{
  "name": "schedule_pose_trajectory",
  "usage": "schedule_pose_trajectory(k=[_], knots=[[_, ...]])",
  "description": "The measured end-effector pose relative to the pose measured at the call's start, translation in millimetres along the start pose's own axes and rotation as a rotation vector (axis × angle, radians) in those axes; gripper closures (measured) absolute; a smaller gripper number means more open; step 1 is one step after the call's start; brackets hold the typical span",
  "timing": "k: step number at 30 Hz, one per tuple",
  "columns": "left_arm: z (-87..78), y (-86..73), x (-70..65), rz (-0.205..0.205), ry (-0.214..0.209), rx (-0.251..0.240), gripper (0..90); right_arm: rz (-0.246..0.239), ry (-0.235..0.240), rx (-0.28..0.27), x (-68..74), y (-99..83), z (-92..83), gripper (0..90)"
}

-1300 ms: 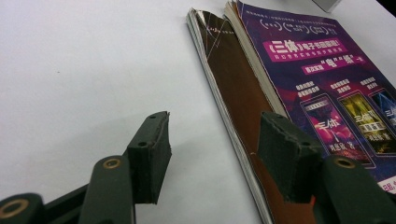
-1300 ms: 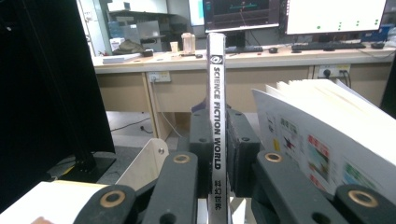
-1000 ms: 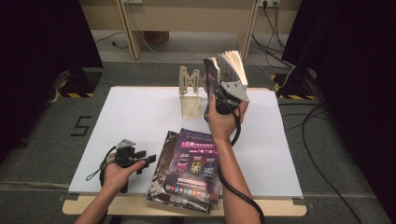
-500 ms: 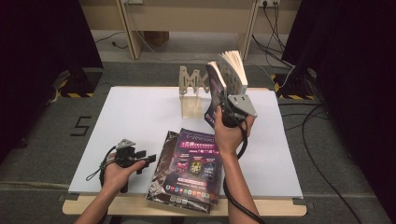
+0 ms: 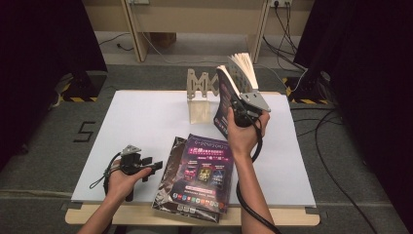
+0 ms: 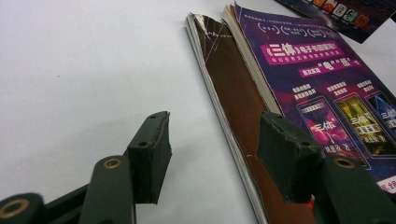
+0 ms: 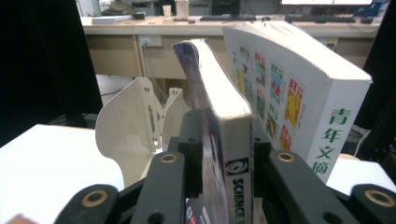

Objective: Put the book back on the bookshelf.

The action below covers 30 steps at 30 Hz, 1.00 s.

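Note:
My right gripper (image 5: 239,108) is shut on the lower spine edge of a dark-covered magazine (image 5: 224,95) and holds it upright above the table's far middle. Its jaws have just been closing, with that magazine (image 7: 219,98) between the pads. A thick white book (image 7: 292,88) with green characters stands right behind it, pages fanned at the top (image 5: 243,66). A pale folding bookend (image 5: 200,95) stands just to the left. My left gripper (image 5: 155,166) rests open on the table, its jaws (image 6: 215,128) empty beside a stack of magazines (image 5: 202,173).
The white table top (image 5: 146,117) has bare room at left and right. The magazine stack (image 6: 299,88) lies flat near the front edge, a brown cover under a purple one. Cables trail on the floor behind, near a wooden bench.
My right hand has shifted a little to the right with the magazine still in its jaws. The left hand and the stack have not moved.

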<state>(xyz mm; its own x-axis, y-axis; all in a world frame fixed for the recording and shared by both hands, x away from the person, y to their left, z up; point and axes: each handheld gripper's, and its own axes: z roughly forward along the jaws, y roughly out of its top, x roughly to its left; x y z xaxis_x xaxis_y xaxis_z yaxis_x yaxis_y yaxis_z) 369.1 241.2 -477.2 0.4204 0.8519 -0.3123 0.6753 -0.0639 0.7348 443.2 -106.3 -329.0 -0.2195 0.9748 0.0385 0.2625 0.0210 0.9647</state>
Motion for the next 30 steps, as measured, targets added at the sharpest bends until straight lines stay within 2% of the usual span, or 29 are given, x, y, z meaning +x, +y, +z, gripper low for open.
schedule_pose_trajectory(k=[5,8,10,19,30], knots=[[0.4,0.0,-1.3,0.006,-0.001,0.005,43.4,-0.009,0.021,0.036,-3.8,3.9,0.3,80.3],[0.6,-0.1,-1.7,0.007,-0.001,0.006,43.4,-0.054,0.041,0.073,-6.7,9.4,1.5,82.4],[1.0,-0.2,-1.7,0.006,-0.001,0.006,43.4,-0.047,0.061,0.092,-8.2,12.6,1.3,82.8],[1.4,-0.2,-0.6,0.006,-0.002,0.006,43.6,0.006,0.061,0.056,-6.4,15.0,-0.9,83.1],[0.7,0.1,-0.8,0.006,-0.003,0.004,43.7,0.008,0.054,0.015,2.7,17.1,-1.3,83.1]])
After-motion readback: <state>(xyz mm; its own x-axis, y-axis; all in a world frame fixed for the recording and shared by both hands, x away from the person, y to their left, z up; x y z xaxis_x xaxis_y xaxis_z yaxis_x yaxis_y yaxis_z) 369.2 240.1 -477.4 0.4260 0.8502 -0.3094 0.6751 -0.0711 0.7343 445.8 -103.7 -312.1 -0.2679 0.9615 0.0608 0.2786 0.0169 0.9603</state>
